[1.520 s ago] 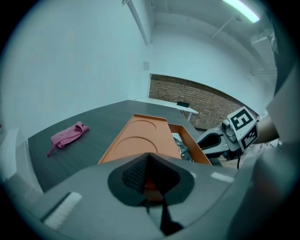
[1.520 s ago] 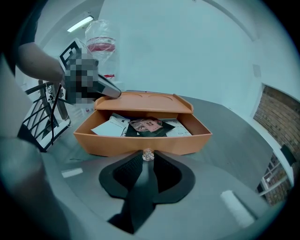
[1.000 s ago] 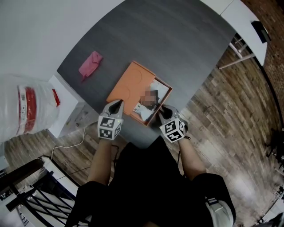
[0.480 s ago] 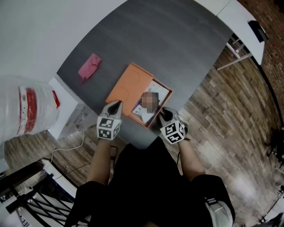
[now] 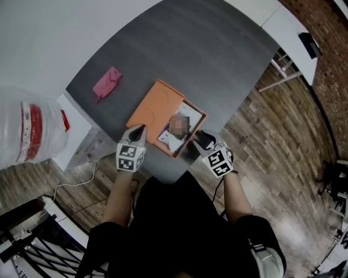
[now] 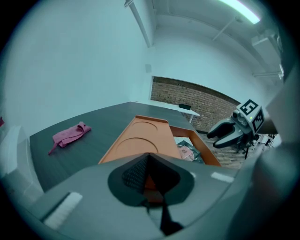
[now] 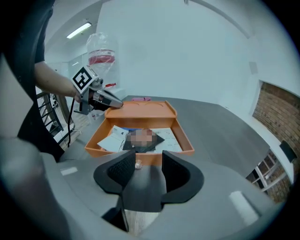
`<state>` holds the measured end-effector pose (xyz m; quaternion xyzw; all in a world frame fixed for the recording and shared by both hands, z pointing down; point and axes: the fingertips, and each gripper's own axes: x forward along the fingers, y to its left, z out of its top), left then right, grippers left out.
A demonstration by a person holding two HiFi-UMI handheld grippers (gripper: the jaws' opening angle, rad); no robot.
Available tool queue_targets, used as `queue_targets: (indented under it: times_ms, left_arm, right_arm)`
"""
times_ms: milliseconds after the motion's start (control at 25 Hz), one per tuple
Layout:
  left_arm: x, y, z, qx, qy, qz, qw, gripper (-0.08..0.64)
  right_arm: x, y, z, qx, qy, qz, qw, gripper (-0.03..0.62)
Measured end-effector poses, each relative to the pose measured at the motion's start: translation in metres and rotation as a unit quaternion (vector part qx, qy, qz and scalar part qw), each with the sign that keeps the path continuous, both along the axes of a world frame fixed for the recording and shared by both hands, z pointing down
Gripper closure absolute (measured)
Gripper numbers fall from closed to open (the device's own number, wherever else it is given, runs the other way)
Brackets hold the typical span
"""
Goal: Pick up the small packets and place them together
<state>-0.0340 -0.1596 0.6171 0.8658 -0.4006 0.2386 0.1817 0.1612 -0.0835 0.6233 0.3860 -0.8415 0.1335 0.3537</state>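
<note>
Right gripper: jaws have just been opening, nothing between them. It hovers at the near wall of the box. The packets lie inside, straight ahead and nearer this gripper. Left gripper appears pinched on the lid edge.

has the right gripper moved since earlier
Yes: the right gripper has drawn back, away from the rim of the open orange box; its jaws have just been opening, nothing between them.

Bright, even light from ceiling strip lights; soft shadows; gripper views fisheye-warped, dark-cornered, left gripper foreground blurred.
</note>
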Motion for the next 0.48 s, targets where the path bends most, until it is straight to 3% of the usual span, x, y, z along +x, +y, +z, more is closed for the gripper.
queue_targets:
  times_ms: [240,480]
  left_arm:
    - [0.006,-0.002,0.001,-0.001,0.000,-0.008,1.0000,0.560]
    - [0.007,0.000,0.002,-0.007,-0.013,-0.008,0.9999,0.560]
  right_arm:
    - [-0.008,-0.041,-0.026,0.025,0.006,-0.024,0.999,0.411]
    - [-0.034,-0.057,-0.012,-0.007,0.040,-0.094,0.995,0.358]
